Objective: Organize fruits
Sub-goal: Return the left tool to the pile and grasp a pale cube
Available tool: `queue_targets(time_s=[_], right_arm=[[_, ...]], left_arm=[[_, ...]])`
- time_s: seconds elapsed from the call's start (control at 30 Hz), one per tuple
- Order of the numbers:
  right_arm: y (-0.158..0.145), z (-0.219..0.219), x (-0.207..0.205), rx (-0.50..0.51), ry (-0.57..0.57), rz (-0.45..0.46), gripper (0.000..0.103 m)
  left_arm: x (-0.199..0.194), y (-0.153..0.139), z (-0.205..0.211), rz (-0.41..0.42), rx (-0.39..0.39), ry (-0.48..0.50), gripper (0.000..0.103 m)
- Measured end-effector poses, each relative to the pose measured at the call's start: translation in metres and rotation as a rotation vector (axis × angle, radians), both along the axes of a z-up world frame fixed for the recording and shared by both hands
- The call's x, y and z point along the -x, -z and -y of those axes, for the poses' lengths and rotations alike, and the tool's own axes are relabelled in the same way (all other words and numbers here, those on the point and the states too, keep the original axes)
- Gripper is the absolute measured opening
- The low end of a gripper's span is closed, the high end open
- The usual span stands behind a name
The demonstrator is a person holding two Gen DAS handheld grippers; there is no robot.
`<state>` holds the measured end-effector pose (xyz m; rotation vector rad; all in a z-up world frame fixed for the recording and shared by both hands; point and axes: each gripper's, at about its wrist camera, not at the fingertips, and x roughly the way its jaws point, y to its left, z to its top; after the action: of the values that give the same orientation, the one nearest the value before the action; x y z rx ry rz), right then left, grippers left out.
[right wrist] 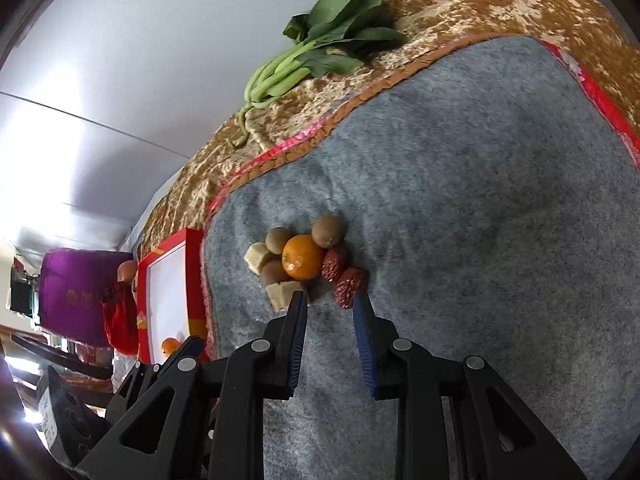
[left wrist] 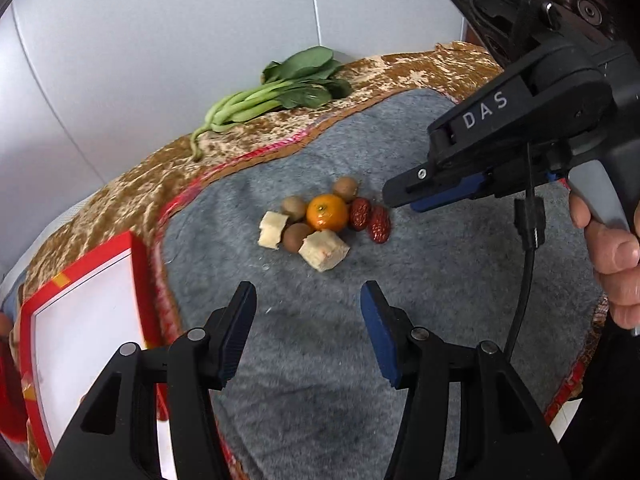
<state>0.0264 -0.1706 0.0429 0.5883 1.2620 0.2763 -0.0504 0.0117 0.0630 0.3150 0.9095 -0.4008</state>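
Note:
A small pile lies on the grey mat (left wrist: 420, 300): an orange mandarin (left wrist: 326, 212), three brown round fruits (left wrist: 345, 188), two red dates (left wrist: 379, 224) and two beige cubes (left wrist: 323, 250). My left gripper (left wrist: 308, 292) hovers open a short way in front of the pile, with nothing between its fingers. My right gripper (left wrist: 400, 200), held by a hand (left wrist: 612, 248), points its tip at the dates from the right. In the right wrist view its jaws (right wrist: 329, 300) stand a narrow gap apart and empty. One tip is by a beige cube (right wrist: 282, 294), the other by a date (right wrist: 348, 286), and the mandarin (right wrist: 302, 258) lies just beyond.
A red-rimmed tray with a white inside (left wrist: 88, 320) sits left of the mat; in the right wrist view an orange (right wrist: 171, 346) lies in it. Leafy greens (left wrist: 280, 92) rest on the brown patterned cloth (left wrist: 120, 200) near the wall. The mat spreads bare to the right of the pile.

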Motion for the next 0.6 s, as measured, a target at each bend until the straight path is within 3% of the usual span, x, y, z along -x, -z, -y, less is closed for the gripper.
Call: queue_targets(time_s=[0.2,0.43,0.6], right_arm=[[0.015,-0.015,-0.009,0.053,-0.008,-0.05,0.026],[0.026,-0.035,-0.018,0.202,-0.033,-0.044,0.026],[0.026,-0.026,-0.016,0.165,-0.027,-0.049,0.02]], left_arm=[[-0.019,0.01,-0.009,-0.075,0.048,0.011,0.053],[-0.03,0.017,-0.012,-0.113,0.084,0.045,0.053],[-0.036,0.015,0.001,-0.105,0.102,0.088,0.05]])
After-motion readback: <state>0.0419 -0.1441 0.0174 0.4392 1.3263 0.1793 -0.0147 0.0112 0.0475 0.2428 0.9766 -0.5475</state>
